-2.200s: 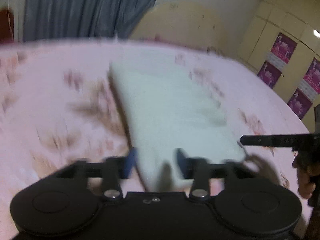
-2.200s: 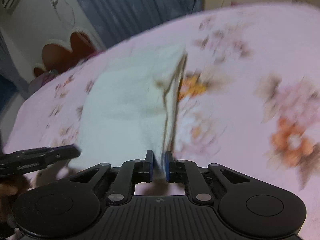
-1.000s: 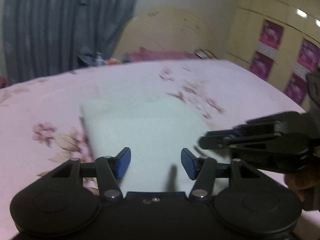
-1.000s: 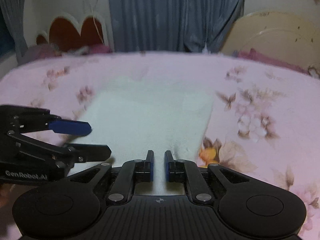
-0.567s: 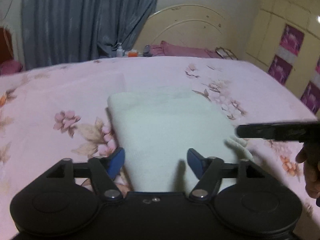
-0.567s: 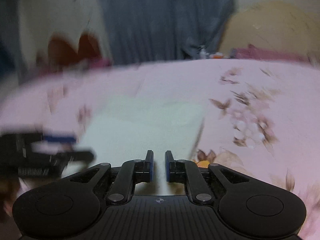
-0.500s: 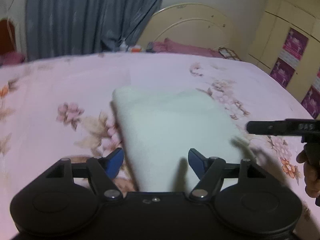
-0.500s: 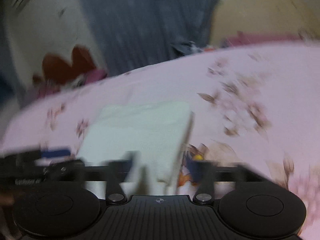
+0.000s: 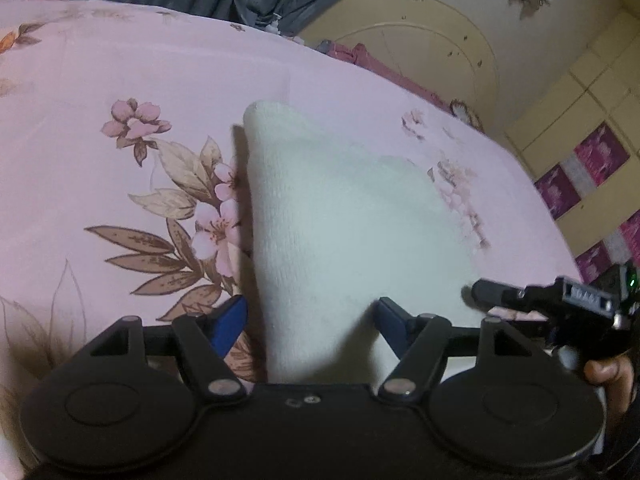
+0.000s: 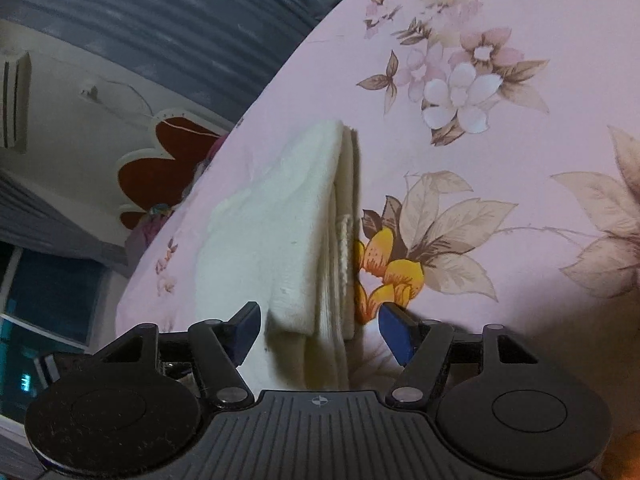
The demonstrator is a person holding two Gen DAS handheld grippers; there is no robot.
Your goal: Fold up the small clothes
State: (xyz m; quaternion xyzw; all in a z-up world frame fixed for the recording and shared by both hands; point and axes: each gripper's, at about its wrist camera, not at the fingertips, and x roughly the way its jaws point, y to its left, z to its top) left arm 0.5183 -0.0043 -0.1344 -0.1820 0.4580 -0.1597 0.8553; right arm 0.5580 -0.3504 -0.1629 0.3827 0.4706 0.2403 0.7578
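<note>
While angled down over the folded white cloth (image 9: 344, 232), left gripper (image 9: 312, 320) and right gripper (image 10: 320, 328) both spread.

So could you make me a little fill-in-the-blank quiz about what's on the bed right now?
1. The folded white cloth lies on a pink bedsheet printed with ____.
2. The jaws of the left gripper stand ____, pressing on nothing.
3. In the right wrist view, the flower on the sheet beside the cloth's layered edge is ____ in colour.
4. The pads on the right gripper are ____ in colour.

Missing words: flowers; open; yellow; blue
</note>
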